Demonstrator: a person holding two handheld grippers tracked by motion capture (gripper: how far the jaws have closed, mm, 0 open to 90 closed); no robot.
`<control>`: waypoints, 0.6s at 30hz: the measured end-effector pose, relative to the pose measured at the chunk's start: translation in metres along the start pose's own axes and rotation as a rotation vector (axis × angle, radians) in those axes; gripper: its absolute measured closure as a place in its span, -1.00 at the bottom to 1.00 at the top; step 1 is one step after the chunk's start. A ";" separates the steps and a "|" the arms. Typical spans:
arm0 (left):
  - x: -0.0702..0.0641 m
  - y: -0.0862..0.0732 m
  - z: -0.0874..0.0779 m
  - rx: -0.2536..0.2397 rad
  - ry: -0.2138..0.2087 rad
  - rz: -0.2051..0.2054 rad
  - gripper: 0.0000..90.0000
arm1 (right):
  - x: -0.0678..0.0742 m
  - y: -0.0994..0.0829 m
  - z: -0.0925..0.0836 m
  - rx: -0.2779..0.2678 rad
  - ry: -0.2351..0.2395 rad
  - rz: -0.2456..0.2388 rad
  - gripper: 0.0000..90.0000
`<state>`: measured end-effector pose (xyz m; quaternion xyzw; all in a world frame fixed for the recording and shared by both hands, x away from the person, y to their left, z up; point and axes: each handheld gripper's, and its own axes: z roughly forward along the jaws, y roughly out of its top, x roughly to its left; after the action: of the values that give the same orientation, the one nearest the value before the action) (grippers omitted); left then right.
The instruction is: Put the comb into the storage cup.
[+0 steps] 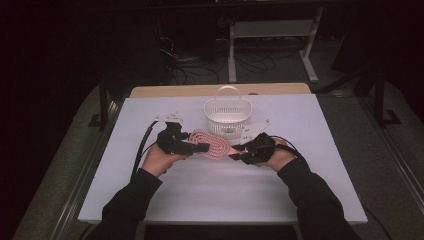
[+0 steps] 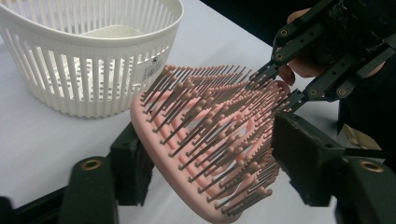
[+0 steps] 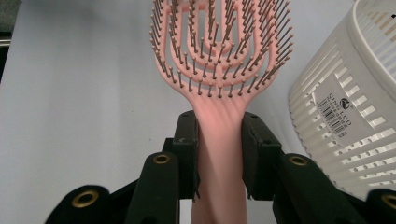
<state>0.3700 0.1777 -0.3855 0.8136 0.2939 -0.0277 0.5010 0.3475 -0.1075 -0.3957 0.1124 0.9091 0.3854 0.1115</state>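
A pink hairbrush (image 1: 211, 143) with dark bristles is held just above the white table, in front of the white slatted basket (image 1: 227, 117). My right gripper (image 3: 219, 149) is shut on the brush's handle (image 3: 219, 126), with a pad pressing on each side. My left gripper (image 2: 215, 154) has the brush head (image 2: 205, 135) between its jaws. One pad lies against the pink back and the other against the bristle tips. In the high view the left gripper (image 1: 200, 147) and right gripper (image 1: 238, 152) meet the brush from opposite ends. The basket (image 2: 88, 60) looks empty.
The basket (image 3: 345, 116) stands close behind the brush, at the table's middle rear. The white table top (image 1: 300, 190) spreads out in front of and beside both hands. Cables trail from each gripper. Dark floor and a desk frame (image 1: 270, 45) lie beyond the far edge.
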 end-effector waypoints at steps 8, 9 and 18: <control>0.001 0.001 -0.001 -0.009 -0.021 -0.023 0.01 | 0.001 0.000 0.006 0.010 -0.023 -0.010 0.53; 0.001 0.001 -0.001 -0.011 -0.023 -0.026 0.03 | 0.002 0.000 0.006 0.013 -0.024 -0.009 0.53; -0.001 0.004 -0.004 -0.018 -0.001 -0.028 0.16 | 0.004 0.000 0.012 0.016 -0.041 -0.012 0.53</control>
<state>0.3703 0.1796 -0.3798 0.8047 0.3052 -0.0323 0.5081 0.3474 -0.0981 -0.4042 0.1154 0.9103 0.3751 0.1316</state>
